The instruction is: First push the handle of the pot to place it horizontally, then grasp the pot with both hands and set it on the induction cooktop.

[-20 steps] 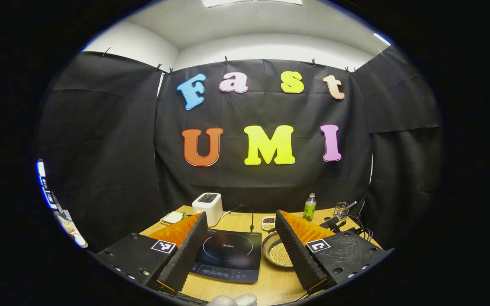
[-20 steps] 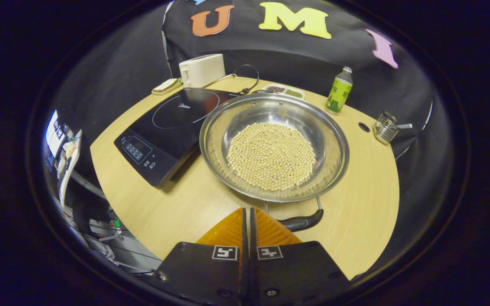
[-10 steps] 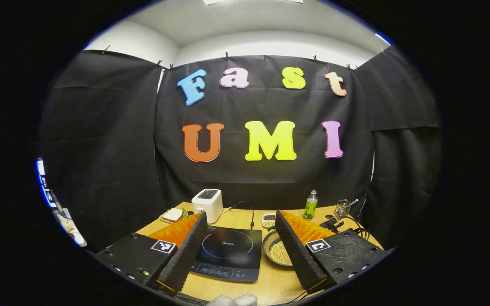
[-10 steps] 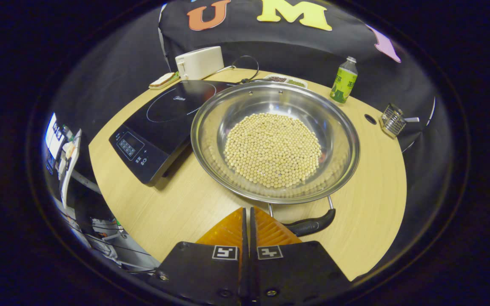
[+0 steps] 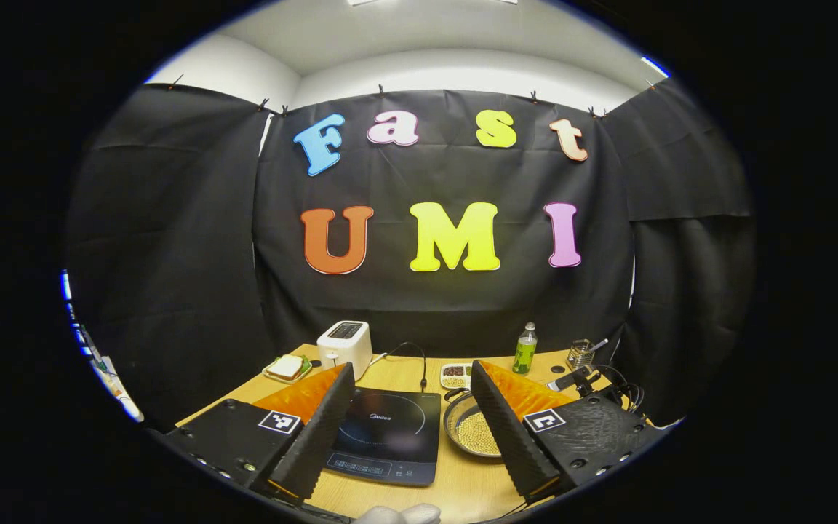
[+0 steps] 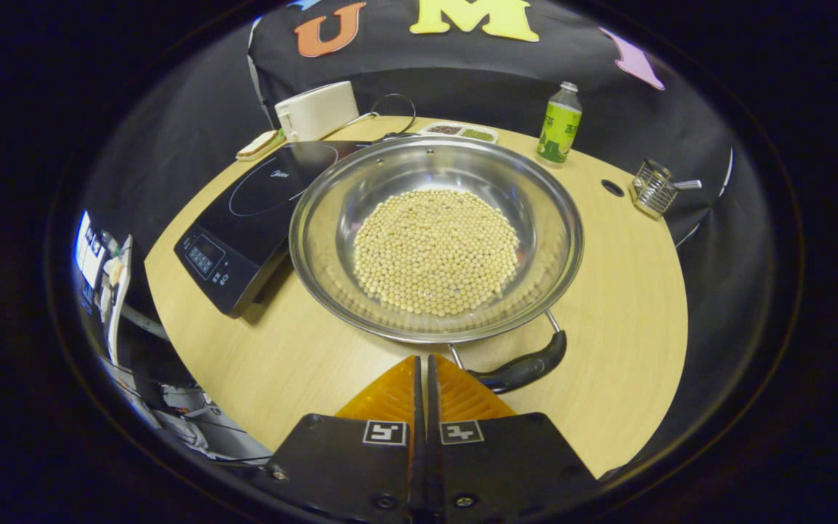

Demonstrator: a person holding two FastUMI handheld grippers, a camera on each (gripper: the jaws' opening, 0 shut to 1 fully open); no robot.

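Steel pot (image 6: 436, 240) of pale beans, upright on the table; its black handle (image 6: 524, 367) lies at the near rim (slightly tilted). Black cooktop (image 6: 244, 218) just left, flat.

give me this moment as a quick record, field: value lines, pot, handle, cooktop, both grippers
pot: steel pot with pale beans, on the table, beside the cooktop
handle: black near handle, slanted, just right of the right gripper's tips
cooktop: induction cooktop, left of the pot, top bare
right gripper: right gripper, fingers closed together, holding nothing, at the pot's near rim
left gripper: left gripper, fingers spread, holding nothing, back from the table
stage: pot not yet on the cooktop
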